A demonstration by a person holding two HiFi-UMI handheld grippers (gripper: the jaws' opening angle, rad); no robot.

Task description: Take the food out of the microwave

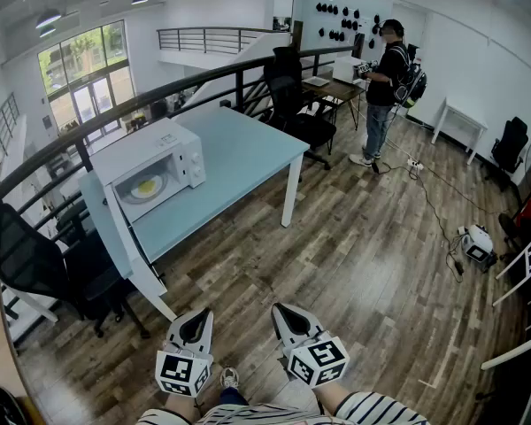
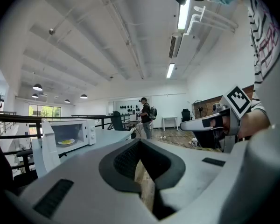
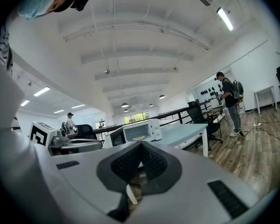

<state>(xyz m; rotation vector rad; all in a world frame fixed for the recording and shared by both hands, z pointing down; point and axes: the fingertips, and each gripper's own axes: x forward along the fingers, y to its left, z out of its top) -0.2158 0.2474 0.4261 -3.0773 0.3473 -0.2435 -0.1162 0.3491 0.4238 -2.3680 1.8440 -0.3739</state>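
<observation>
Down by the person's shoes, left gripper: jaws were pressed fully together with nothing between them; grey moulded shell, dark ribbed pads.
Right gripper: just beside the left, equally closed and empty, aimed roughly level across the room.
Floor: wood-grain planks, a broad bare stretch between the grippers and the table.
Microwave door: a flat pale panel, swung wide open towards the person.
Microwave: a white box with rounded corners at the near-left end of the table, its cavity exposed.
Food: a flat, round yellow portion lay on a white plate inside the cavity, well apart from both grippers.
Handling: the plate looked stiff, glazed and breakable, likely slippery; the food looked soft and light. The front rim of the plate seemed the place to pinch, keeping it level.
Table: smooth light-blue top on white square legs.
Beyond: black office chairs and a standing person wearing a backpack.
</observation>
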